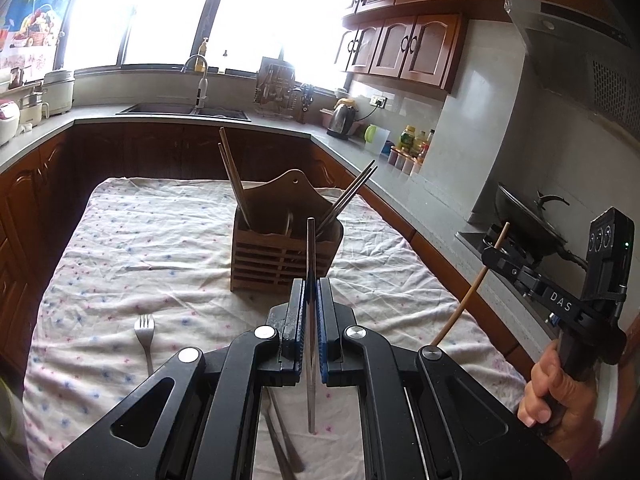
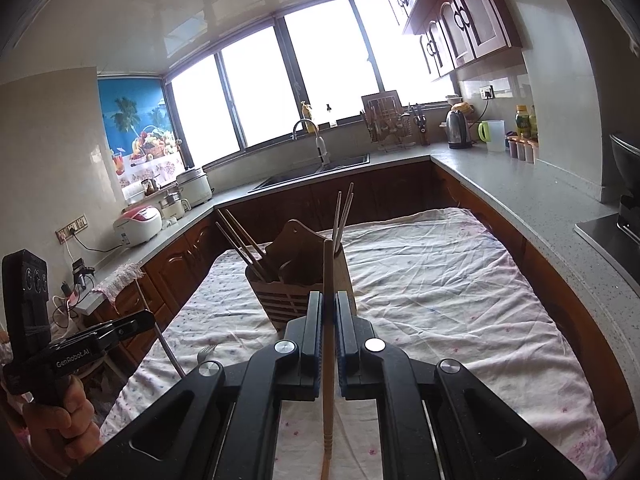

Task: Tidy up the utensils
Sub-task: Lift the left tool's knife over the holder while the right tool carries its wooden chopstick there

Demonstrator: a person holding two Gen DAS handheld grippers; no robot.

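Holder [image 1: 280,256]: four chopsticks [image 1: 236,184]; each claw [image 1: 311,292] grips one more.

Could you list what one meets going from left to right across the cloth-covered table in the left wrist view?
fork → wooden utensil holder → metal chopstick in the left gripper → bamboo chopstick in the right gripper.

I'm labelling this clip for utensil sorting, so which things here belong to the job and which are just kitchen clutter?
Part of the job:
- wooden holder
- metal chopstick in the left gripper
- wooden chopstick in the right gripper
- fork on the cloth

Lying about:
- kettle
- rice cooker
- wok
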